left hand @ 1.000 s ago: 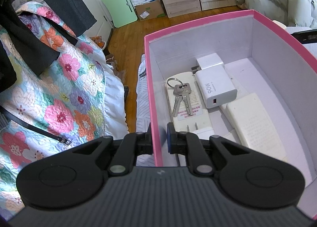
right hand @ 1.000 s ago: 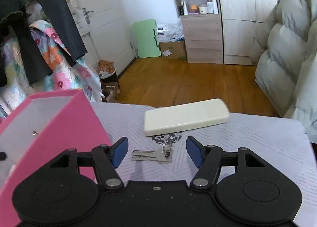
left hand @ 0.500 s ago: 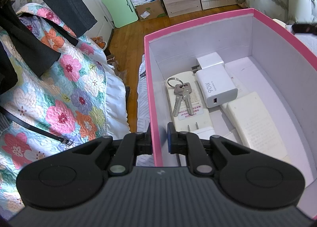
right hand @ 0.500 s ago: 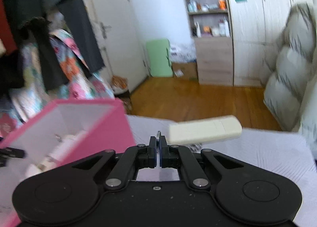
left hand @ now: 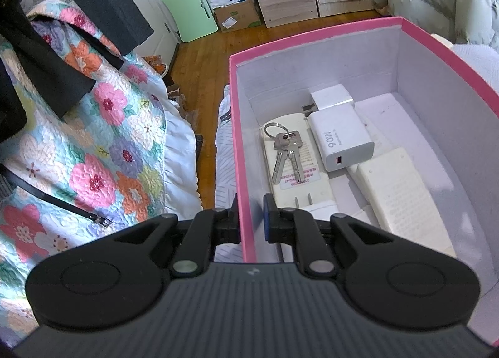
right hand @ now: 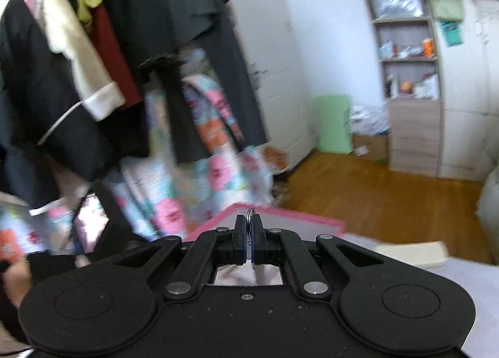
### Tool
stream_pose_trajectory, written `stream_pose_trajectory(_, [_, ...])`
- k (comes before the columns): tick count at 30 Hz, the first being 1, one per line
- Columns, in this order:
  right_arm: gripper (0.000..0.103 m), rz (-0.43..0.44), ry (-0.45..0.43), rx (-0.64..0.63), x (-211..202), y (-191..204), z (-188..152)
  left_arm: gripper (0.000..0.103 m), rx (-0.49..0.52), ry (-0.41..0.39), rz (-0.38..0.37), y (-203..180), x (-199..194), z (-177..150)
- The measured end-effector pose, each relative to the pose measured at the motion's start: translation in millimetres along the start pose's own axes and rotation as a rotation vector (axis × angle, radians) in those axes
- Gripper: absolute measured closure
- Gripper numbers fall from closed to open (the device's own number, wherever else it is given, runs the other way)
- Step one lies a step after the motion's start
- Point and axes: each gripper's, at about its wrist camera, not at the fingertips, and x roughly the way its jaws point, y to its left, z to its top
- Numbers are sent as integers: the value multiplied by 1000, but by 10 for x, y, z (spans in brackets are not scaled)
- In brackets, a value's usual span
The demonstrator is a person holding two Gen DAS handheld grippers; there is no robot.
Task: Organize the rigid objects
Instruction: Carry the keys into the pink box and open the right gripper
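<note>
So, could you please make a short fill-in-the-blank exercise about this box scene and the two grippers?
1. The left gripper is clamped on the wall of the ____ box.
2. Inside the box, a set of keys lies on a long ____ device.
3. The charger in the box bears the marking ____.
4. The right gripper is shut on a metal key ____.

Missing words: pink; white; 90W; ring

right gripper (right hand: pixel 249 237) pinching key ring (right hand: pixel 249 217), seemingly above pink box (right hand: pixel 312 221)
</note>
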Motion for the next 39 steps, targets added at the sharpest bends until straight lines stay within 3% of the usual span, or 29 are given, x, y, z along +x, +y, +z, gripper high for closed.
stream_pose_trajectory(9, [98, 35, 251, 16, 638, 416, -281, 93, -20, -1, -18, 21, 4, -12])
stream_pose_trajectory(15, [98, 87, 381, 188, 1065, 290, -434, 93, -32, -1, -25, 34, 7, -15])
stream_pose_trajectory(20, [93, 12, 389, 156, 1076, 281, -511, 93, -30, -1, -30, 34, 7, -15])
stream_pose_trajectory(26, [78, -10, 262, 163, 461, 89, -348, 93, -27, 1, -26, 29, 8, -17])
stream_pose_trajectory(31, [69, -152, 218, 178, 66, -301, -211, 93, -15, 2, -12, -5, 9, -12])
stream_pose_trajectory(35, [65, -266, 229, 181, -40, -631, -180, 93, -10, 2, -10, -10, 12, -12])
stream_pose_trajectory(39, [65, -300, 303, 228, 26, -919, -162, 93, -6, 2, -8, -11, 16, -9])
